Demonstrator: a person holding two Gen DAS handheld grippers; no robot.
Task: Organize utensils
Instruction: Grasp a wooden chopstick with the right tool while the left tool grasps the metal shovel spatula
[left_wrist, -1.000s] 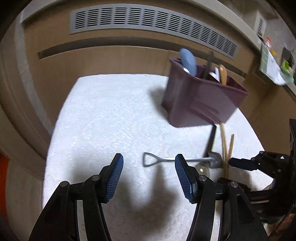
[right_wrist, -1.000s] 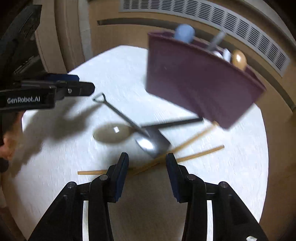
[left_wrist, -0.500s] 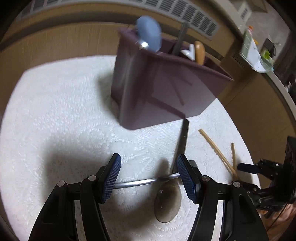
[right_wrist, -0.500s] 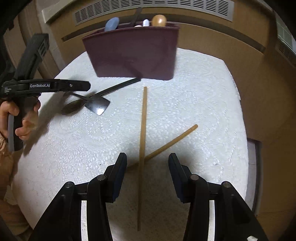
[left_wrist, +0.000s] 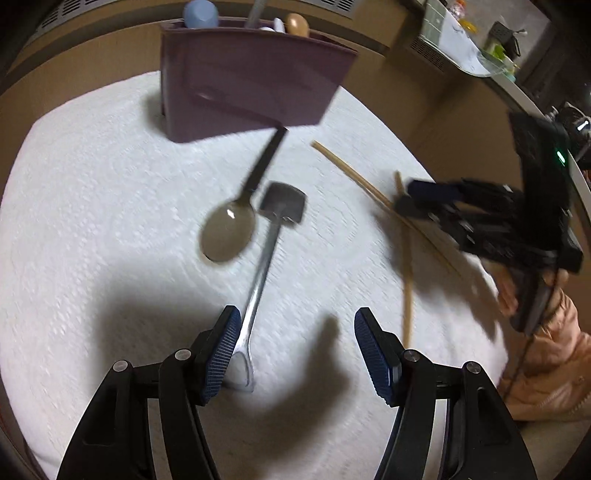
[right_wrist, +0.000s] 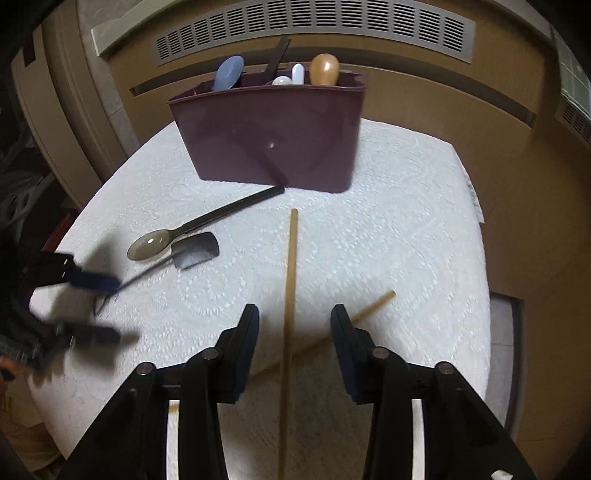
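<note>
A maroon utensil bin (right_wrist: 273, 133) with several utensils in it stands at the back of the white cloth-covered table (right_wrist: 406, 221). In front of it lie a black-handled spoon (left_wrist: 231, 229), a small metal shovel-shaped spoon (left_wrist: 266, 251) and two crossed wooden chopsticks (right_wrist: 290, 280). My left gripper (left_wrist: 295, 350) is open, low over the cloth; the shovel spoon's handle end lies just inside its left finger. My right gripper (right_wrist: 293, 332) is open and straddles the long chopstick. Each gripper shows in the other's view, the left (right_wrist: 81, 306), the right (left_wrist: 480, 218).
Wooden panelling with a grey vent grille (right_wrist: 314, 26) runs behind the table. A counter with small items (left_wrist: 476, 48) is at the far right in the left wrist view. The table edge drops off at the right (right_wrist: 487, 295).
My left gripper swung round and back so the shovel spoon's handle now points at it, beside its left finger. My right gripper moved forward along the long chopstick and now straddles it.
</note>
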